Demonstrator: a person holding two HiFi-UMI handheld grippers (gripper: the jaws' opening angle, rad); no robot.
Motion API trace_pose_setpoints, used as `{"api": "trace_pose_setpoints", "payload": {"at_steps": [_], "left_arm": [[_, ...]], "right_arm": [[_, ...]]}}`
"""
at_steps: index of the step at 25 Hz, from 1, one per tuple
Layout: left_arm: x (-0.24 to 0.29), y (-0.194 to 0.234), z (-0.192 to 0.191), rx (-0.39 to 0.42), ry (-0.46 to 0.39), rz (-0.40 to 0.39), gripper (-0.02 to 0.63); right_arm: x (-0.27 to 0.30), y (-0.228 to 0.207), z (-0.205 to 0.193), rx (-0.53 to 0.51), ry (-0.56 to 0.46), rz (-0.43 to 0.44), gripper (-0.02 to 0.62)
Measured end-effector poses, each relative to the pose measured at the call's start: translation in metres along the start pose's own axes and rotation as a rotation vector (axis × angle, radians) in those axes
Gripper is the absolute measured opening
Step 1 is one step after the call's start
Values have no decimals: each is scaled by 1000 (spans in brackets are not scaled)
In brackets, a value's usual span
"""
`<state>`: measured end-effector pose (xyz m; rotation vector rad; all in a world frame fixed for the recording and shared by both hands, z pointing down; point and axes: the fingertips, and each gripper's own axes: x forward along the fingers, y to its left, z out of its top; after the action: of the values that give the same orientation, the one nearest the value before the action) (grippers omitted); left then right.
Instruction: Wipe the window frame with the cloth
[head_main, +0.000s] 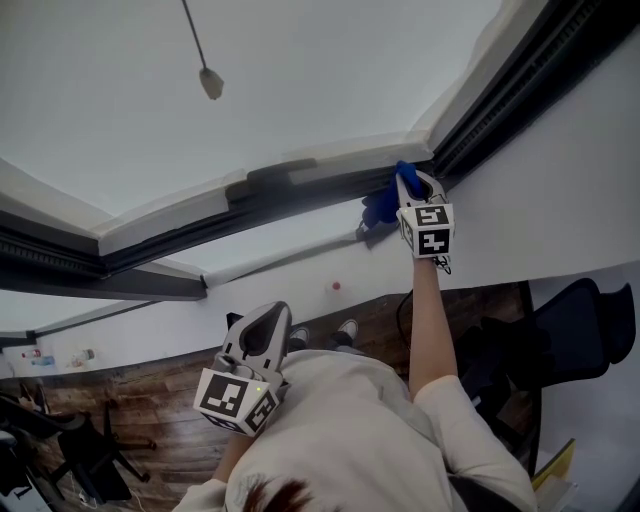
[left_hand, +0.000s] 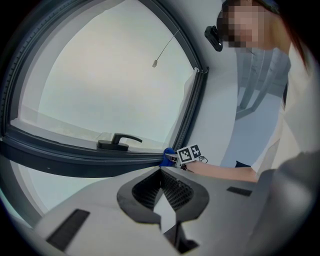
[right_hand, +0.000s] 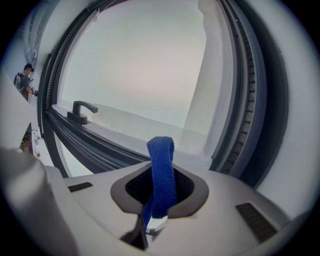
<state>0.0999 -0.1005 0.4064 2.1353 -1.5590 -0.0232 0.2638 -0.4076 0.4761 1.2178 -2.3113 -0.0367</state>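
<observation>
my right arm (head_main: 432, 320) is stretched out almost straight, bare from the light sleeve on, and it holds the right gripper (head_main: 408, 186) up at the window frame (head_main: 300, 196), close to the corner where the bottom bar meets the side bar. its jaws are pinched on the blue cloth (head_main: 382, 206). in the right gripper view the cloth (right_hand: 161, 160) stands up as a folded band out of the closed right gripper (right_hand: 160, 192), with the window frame (right_hand: 100, 146) just behind it. from the left gripper view the cloth (left_hand: 168, 154) seems to touch the frame at that corner. the left gripper (head_main: 268, 318) is held low, near my chest, and points to the window. the left gripper (left_hand: 161, 171) has its jaws together at the tips, with nothing between them. the dark handle (left_hand: 118, 142) sits on the bottom bar, well apart from the cloth. the marker cube (head_main: 428, 229) carries only black and white squares.
</observation>
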Motion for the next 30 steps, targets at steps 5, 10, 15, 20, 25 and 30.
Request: {"api": "trace_pose_setpoints", "payload": {"at_steps": [5, 10, 15, 20, 25, 30], "left_arm": [[5, -4, -3, -6, 13, -6, 9], [6, -6, -6, -14, 23, 3, 9], [6, -5, -7, -14, 23, 15, 9], [2, 0, -2, -2, 11, 16, 9], [-7, 11, 4, 6, -1, 13, 9], [-19, 23, 13, 25, -21, -2, 9]], "right_arm": [[1, -19, -6, -8, 23, -30, 51], [1, -41, -12, -2, 40, -66, 49], [2, -55, -16, -22, 66, -121, 49], [0, -56, -17, -18, 75, -166, 49], [-15, -2, 6, 80, -21, -105, 50], [-23, 126, 53, 99, -138, 164, 49]]}}
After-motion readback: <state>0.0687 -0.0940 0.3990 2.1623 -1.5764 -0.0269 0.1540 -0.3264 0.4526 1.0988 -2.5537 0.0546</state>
